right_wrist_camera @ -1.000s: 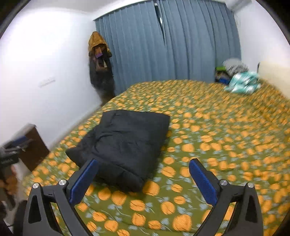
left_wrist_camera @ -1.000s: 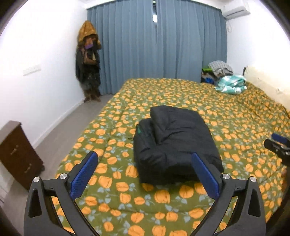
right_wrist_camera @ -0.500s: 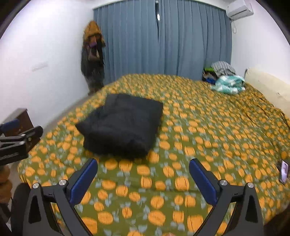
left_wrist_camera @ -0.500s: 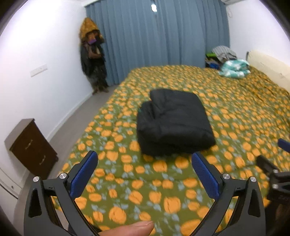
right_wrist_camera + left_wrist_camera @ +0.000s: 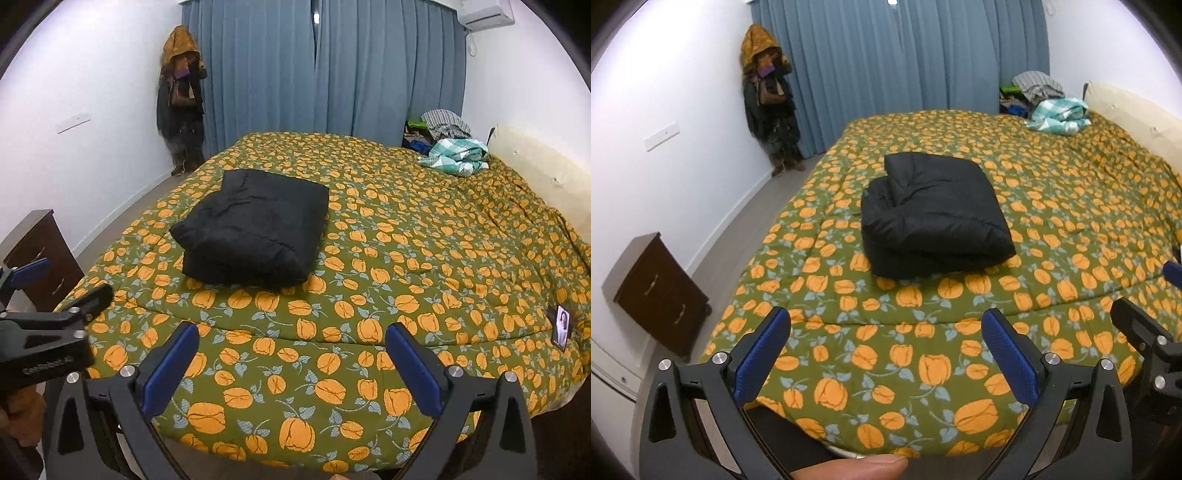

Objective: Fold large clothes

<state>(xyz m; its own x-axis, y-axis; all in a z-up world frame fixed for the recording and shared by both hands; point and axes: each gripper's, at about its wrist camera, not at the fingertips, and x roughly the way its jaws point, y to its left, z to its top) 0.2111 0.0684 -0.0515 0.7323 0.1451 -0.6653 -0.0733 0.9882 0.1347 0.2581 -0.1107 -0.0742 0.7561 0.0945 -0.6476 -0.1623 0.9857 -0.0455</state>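
Both grippers, left [image 5: 886, 339] and right [image 5: 291, 343], are held with jaws wide apart and empty above the near edge of the bed [image 5: 923, 369]; the black jacket [image 5: 934, 218] lies folded mid-quilt, well apart. Only a square, compact bundle need be confirmed, loose edges being tucked if any are found

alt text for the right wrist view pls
A folded black jacket lies on a bed with an orange-flowered green quilt. The open right gripper hangs empty at the foot end, the left gripper beside it.
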